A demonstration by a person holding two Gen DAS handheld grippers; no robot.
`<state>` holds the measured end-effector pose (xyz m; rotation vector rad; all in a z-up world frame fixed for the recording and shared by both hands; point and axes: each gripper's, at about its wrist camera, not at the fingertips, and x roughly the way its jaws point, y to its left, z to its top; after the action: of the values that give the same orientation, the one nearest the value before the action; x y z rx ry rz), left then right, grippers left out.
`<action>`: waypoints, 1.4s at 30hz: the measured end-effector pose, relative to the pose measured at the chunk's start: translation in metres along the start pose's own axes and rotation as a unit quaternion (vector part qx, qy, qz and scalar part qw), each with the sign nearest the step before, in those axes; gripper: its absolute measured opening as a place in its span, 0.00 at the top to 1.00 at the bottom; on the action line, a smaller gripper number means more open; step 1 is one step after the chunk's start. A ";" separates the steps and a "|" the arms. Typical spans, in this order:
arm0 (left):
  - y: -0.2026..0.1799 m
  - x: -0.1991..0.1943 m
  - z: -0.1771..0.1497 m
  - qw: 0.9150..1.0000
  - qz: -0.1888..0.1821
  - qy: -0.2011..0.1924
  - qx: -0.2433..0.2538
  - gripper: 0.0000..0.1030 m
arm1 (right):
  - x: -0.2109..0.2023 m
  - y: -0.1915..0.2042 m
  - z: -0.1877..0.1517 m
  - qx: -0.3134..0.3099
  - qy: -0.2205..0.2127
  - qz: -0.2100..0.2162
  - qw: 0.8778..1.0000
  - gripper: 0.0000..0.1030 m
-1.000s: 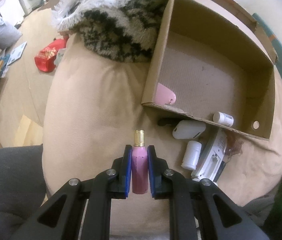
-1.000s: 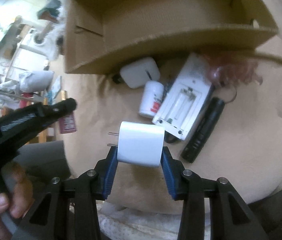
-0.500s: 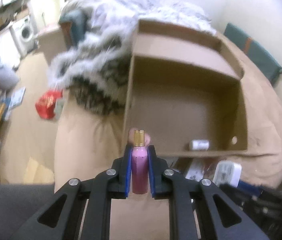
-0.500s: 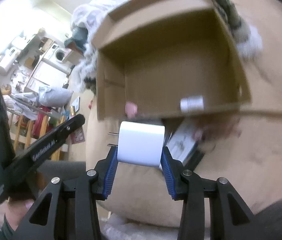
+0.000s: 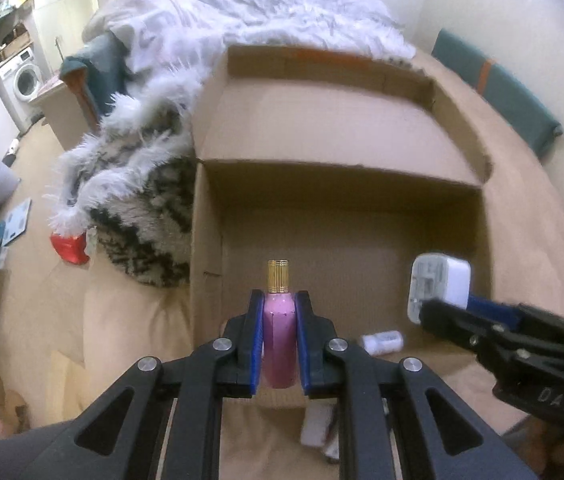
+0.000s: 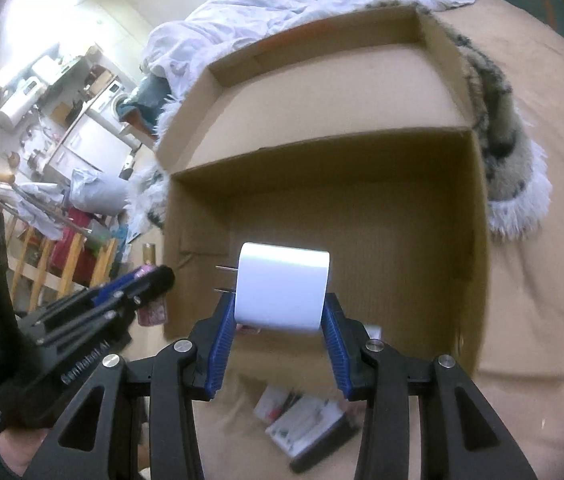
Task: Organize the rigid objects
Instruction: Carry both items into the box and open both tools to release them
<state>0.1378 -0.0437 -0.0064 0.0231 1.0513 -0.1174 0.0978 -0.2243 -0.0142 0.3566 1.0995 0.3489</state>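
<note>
My left gripper (image 5: pixel 278 300) is shut on a pink bottle (image 5: pixel 278 332) with a gold cap, held upright over the near left part of an open cardboard box (image 5: pixel 338 148). In the right wrist view my right gripper (image 6: pixel 279 304) is shut on a white plug adapter (image 6: pixel 282 284) with two prongs pointing left, held above the same cardboard box (image 6: pixel 322 92). The adapter (image 5: pixel 440 284) and the right gripper also show at the right of the left wrist view. A small white bottle (image 5: pixel 382 342) lies on the box floor.
The box rests on a beige cushion (image 5: pixel 129 320) beside a furry patterned blanket (image 5: pixel 137 184). A white device (image 6: pixel 306 426) and a dark cylinder lie on the cushion in front of the box. A teal pad (image 5: pixel 498 88) sits at the far right.
Both grippers have risen and moved forward from the pile in front of the box to over its opening, each still gripping its object. The box interior now fills both views.
</note>
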 end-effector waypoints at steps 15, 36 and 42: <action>-0.013 0.079 -0.018 0.995 -0.007 0.099 0.010 0.87 | 0.069 -0.034 0.002 0.014 0.062 -0.054 0.997 0.57; -0.027 0.111 -0.027 0.991 0.012 0.135 0.012 0.62 | 0.081 -0.044 0.004 0.032 0.078 -0.059 0.995 0.56; -0.033 0.097 -0.023 0.994 0.009 0.107 0.009 0.48 | 0.065 -0.037 0.012 0.020 0.040 -0.050 0.998 0.33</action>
<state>0.1622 -0.0829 -0.1002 0.0616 1.2633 -0.1101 0.1386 -0.2296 -0.0772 0.3248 1.1988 0.2540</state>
